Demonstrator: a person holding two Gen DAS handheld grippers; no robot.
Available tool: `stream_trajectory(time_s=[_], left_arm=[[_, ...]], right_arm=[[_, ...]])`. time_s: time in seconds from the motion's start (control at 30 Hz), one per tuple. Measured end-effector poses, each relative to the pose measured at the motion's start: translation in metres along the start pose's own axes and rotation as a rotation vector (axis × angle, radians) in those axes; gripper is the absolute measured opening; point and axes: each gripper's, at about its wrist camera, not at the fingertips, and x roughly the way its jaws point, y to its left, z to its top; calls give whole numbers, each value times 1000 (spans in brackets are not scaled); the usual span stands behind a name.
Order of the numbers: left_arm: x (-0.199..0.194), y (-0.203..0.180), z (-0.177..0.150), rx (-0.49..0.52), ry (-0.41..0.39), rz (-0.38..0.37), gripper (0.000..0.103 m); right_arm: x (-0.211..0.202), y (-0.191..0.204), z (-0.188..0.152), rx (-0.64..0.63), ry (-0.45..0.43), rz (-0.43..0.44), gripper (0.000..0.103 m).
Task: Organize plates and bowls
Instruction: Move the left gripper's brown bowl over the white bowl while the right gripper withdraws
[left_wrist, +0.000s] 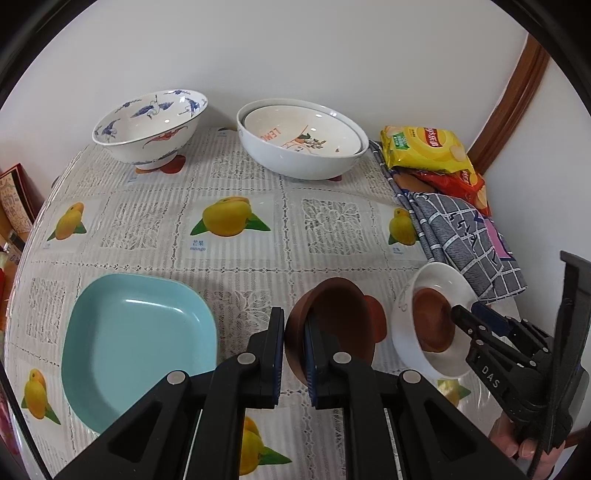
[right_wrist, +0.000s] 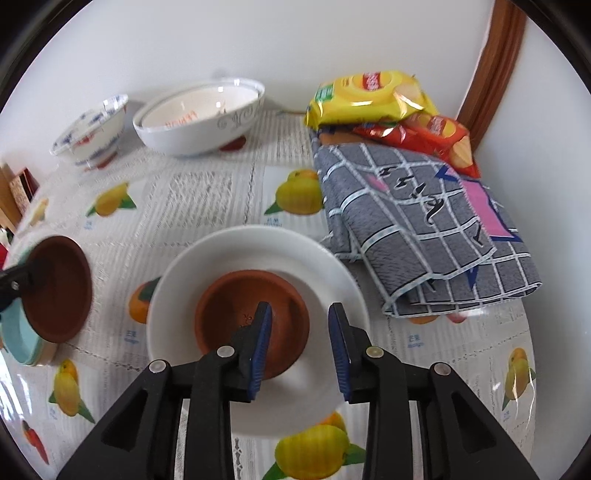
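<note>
Right tool (right_wrist: 300, 345) open, empty, just above clay saucer (right_wrist: 236, 314) on white plate (right_wrist: 332, 273).

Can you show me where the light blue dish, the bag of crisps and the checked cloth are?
light blue dish (left_wrist: 136, 339): left wrist view, its flat inner bottom.
bag of crisps (right_wrist: 369, 96): right wrist view, middle of the yellow front.
checked cloth (right_wrist: 417, 229): right wrist view, its grey top face.

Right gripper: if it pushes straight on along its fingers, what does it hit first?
Likely the small brown dish sitting in the white plate; the open right gripper straddles its near rim. Depth is unclear.
</note>
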Motion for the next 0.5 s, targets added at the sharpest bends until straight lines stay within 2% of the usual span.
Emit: stream_trajectory(time_s=[0.17,0.5], left_arm=[[-10,-17,0,23,-19,-8,10],[-14,-69,-6,76,-27,-48,10]], right_arm=[[-26,-18,-4,34,-50,26,32],[-71,-60,-24,72,-124,-1,33]])
